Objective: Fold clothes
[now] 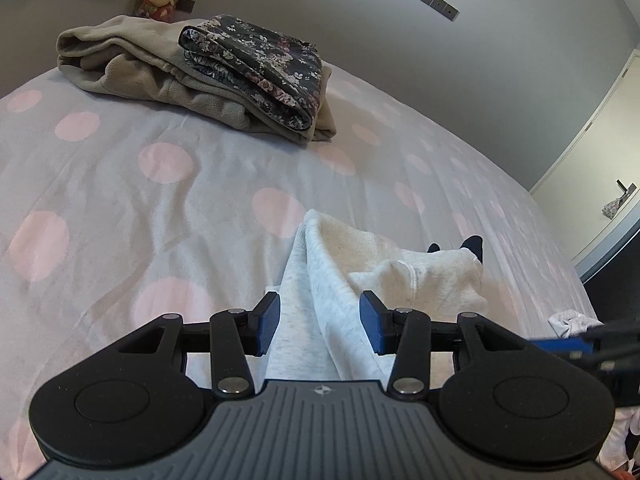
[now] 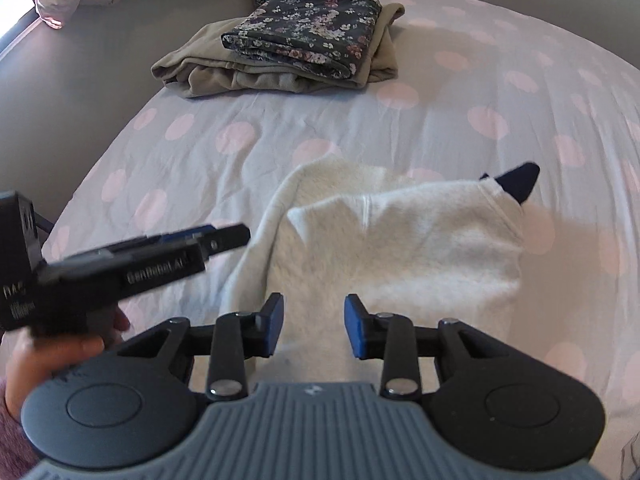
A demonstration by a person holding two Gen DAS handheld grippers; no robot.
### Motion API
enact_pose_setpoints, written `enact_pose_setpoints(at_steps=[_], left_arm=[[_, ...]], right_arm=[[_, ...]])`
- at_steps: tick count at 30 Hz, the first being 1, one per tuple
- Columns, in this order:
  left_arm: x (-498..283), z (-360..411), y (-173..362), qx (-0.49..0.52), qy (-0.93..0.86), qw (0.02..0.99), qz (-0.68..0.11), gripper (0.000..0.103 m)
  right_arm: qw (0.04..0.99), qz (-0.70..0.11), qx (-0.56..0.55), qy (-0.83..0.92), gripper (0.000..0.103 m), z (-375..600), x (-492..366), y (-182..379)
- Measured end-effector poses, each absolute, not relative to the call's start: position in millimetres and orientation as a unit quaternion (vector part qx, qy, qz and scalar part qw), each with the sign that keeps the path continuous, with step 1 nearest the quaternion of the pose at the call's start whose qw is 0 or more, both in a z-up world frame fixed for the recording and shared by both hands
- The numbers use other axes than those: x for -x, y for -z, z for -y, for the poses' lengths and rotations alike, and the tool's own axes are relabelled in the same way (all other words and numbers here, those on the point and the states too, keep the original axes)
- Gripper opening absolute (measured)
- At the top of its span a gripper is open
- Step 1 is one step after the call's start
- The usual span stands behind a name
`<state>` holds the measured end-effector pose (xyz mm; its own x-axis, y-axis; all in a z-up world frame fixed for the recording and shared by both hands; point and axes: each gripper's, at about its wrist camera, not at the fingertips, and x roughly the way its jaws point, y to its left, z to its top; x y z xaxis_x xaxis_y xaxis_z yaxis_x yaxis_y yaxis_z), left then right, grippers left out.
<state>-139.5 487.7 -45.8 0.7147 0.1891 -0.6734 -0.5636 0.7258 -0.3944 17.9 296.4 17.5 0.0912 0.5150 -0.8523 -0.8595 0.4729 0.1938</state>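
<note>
On spotty bed (image 2: 280, 128), near edge: white sweater (image 2: 400, 240) half folded, dark bit poking out far side. Far back: folded beige and flowery clothes (image 2: 304, 40) stacked. Likely mid-fold; next, pinch edge, bring over. Left gripper (image 1: 319, 326) and right gripper (image 2: 314, 326) low over sweater, both wide apart, holding nothing.

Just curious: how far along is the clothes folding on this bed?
Done: a floral garment lies folded on a folded beige one. In hand: a light grey sweatshirt, partly folded, lies before both open grippers, left and right. Left: finishing it.
</note>
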Motion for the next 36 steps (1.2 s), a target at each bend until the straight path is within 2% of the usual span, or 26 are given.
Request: enact_pose_setpoints(at_steps=[5, 8, 12, 18, 21, 25, 27, 31, 34, 36], left_arm=[[138.2, -479.2, 40.3, 0.292, -0.198, 0.883, -0.309, 0.042], [135.0, -475.1, 40.9, 0.294, -0.181, 0.885, -0.312, 0.042], [132.1, -471.8, 48.4, 0.298, -0.165, 0.881, -0.328, 0.042], [121.3, -465.8, 65.6, 0.293, -0.164, 0.864, -0.376, 0.042], [116.3, -462.4, 75.1, 0.285, -0.176, 0.856, -0.394, 0.042], [118.7, -460.0, 74.7, 0.286, -0.188, 0.860, -0.379, 0.044], [119.5, -459.5, 71.2, 0.284, -0.191, 0.867, -0.362, 0.047], [109.9, -463.3, 71.1, 0.276, -0.207, 0.870, -0.352, 0.048], [100.8, -472.8, 77.1, 0.305, -0.210, 0.862, -0.347, 0.048], [97.7, -478.3, 82.9, 0.335, -0.200, 0.856, -0.340, 0.046]], right_arm=[[0.713, -0.499, 0.143, -0.471, 0.035, -257.3, -0.7, 20.2], [0.699, -0.528, 0.111, -0.469, 0.027, -258.4, 6.1, 47.0], [0.692, -0.530, 0.097, -0.481, 0.025, -267.5, 15.0, 69.4], [0.681, -0.547, 0.076, -0.482, 0.013, -280.2, 13.5, 106.4], [0.680, -0.543, 0.070, -0.487, 0.011, -281.0, 12.6, 108.9], [0.677, -0.528, 0.056, -0.510, 0.011, -266.2, 10.8, 97.5], [0.678, -0.514, 0.043, -0.524, 0.013, -251.5, 6.7, 82.6], [0.722, -0.466, 0.047, -0.509, 0.040, -213.5, -9.2, 57.9], [0.770, -0.422, 0.065, -0.474, 0.042, -182.4, -25.0, 43.6], [0.797, -0.399, 0.073, -0.448, 0.048, -162.6, -37.6, 37.6]])
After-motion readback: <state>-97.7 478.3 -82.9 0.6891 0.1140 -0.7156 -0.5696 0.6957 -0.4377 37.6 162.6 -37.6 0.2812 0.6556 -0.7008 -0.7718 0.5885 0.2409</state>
